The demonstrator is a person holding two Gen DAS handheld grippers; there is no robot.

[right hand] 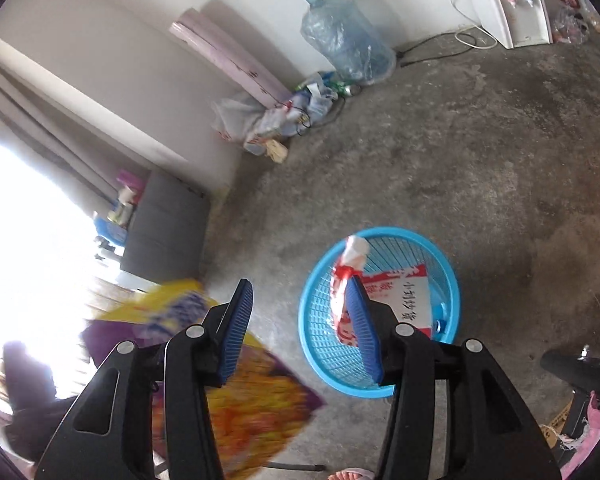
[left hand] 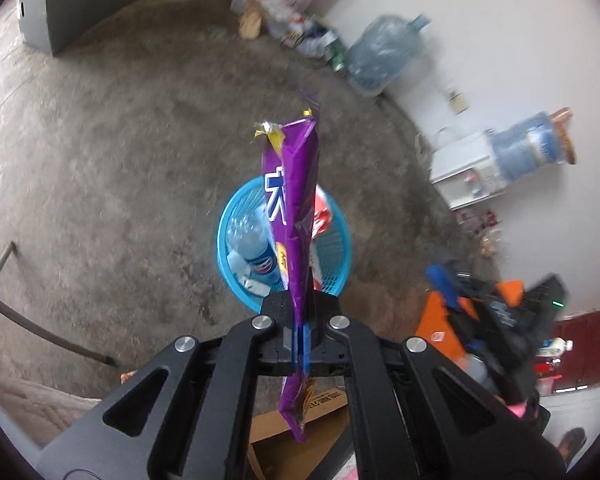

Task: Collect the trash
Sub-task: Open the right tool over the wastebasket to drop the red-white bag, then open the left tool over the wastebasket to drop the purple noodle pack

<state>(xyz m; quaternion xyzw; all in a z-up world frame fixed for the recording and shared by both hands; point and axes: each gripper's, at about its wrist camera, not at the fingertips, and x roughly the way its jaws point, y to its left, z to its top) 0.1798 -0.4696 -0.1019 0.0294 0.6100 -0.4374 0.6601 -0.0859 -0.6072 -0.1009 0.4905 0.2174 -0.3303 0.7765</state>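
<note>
Grey concrete floor (right hand: 480, 152) filled most of both views, rough and stained, running up to a white wall. Against that wall stood a big blue water jug (right hand: 346, 40) wrapped in plastic, with a white water dispenser (right hand: 512, 4) further along and a heap of bags and bottles (right hand: 284, 116) in the corner.

Out in the open floor sat the blue mesh basket (right hand: 328, 344), already holding a plastic bottle (left hand: 256, 248) and a red and white printed bag (right hand: 404, 292).

From the left wrist camera, the left claw (left hand: 301, 344) was clamped tight on a purple snack bag (left hand: 294, 200), which stuck up edge-on past the fingers and lined up right over the basket. Its lower end hung below the jaws, in front of a cardboard box (left hand: 296, 440).

The right claw (right hand: 304, 332) stood partway open with nothing pinched between the blue pads (right hand: 236, 332). A small red and white wrapper (right hand: 346, 280) showed just beside the right-hand finger, over the basket; couldn't tell if it was touching the pad or not. The same purple and yellow bag showed up blurred at the lower left there.
</note>
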